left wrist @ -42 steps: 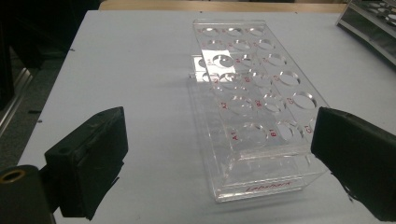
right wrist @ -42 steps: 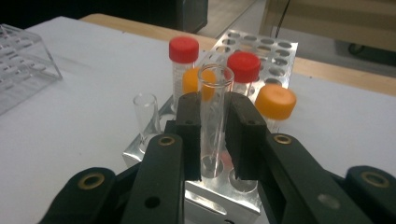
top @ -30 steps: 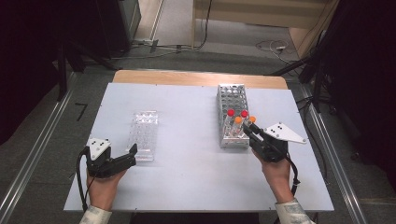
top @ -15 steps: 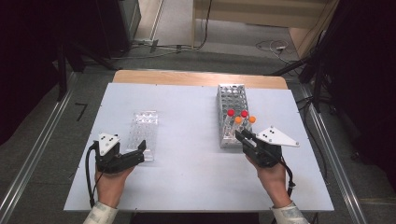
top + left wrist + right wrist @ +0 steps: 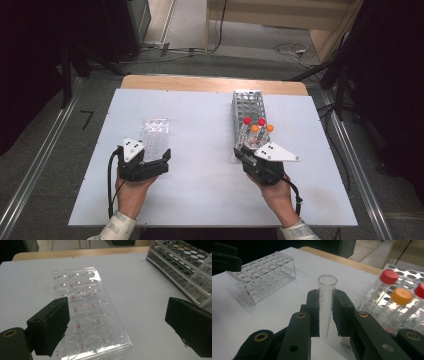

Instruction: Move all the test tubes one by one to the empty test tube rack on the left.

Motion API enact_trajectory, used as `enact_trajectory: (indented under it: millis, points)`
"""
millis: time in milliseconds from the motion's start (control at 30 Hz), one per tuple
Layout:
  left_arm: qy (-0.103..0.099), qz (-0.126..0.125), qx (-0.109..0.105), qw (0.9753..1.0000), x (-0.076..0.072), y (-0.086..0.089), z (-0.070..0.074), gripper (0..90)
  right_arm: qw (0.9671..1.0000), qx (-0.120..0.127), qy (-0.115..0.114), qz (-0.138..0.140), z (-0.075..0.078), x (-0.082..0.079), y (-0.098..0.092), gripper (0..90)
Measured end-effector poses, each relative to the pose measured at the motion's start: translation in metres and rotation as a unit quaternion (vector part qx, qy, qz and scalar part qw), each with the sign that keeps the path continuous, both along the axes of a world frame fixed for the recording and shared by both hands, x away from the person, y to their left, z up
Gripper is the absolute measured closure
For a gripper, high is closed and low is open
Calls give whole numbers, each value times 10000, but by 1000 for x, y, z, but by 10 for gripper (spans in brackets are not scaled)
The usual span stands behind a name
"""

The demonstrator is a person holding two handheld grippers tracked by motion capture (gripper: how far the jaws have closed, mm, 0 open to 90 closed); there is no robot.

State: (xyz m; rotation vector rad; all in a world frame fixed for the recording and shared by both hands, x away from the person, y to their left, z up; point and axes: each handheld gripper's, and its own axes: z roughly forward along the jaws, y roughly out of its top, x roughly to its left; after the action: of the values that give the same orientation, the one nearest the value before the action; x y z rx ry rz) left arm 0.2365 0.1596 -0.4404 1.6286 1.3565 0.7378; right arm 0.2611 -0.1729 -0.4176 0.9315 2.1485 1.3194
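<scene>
A clear plastic tube rack (image 5: 155, 135) (image 5: 87, 312) (image 5: 262, 272) with empty wells lies on the left of the white table (image 5: 200, 115). My left gripper (image 5: 166, 159) (image 5: 117, 325) stands open at the rack's near end, one jaw over its corner. A metal rack (image 5: 248, 105) (image 5: 185, 262) on the right holds several tubes with red caps (image 5: 389, 276) and orange caps (image 5: 401, 296). My right gripper (image 5: 241, 151) (image 5: 325, 305), just in front of that rack, is shut on an uncapped clear test tube (image 5: 327, 287), held upright.
The table's wooden far edge (image 5: 210, 84) borders a grey floor with cables. Metal rails (image 5: 350, 150) run along both sides of the table. Bare tabletop lies between the two racks and in front of the hands.
The left gripper has moved right and forward to the clear rack's near end. The right gripper has moved left and nearer the person, from beside the metal rack to its front.
</scene>
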Motion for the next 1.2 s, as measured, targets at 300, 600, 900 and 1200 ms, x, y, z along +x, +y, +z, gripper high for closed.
enact_trajectory:
  millis: [300,600,900,1200]
  points:
    - [24,-334,27,9994,7,-22,1,81,9997,-128,88,205,-14,5,22,735]
    - [-43,-577,-48,9983,13,-37,6,116,9991,-96,240,328,-21,13,36,735]
    - [-98,-931,-317,9951,14,-53,18,205,9988,-80,270,404,-25,17,47,735]
    - [-92,-1468,-506,9878,14,-70,23,393,9985,-100,241,482,-26,16,54,735]
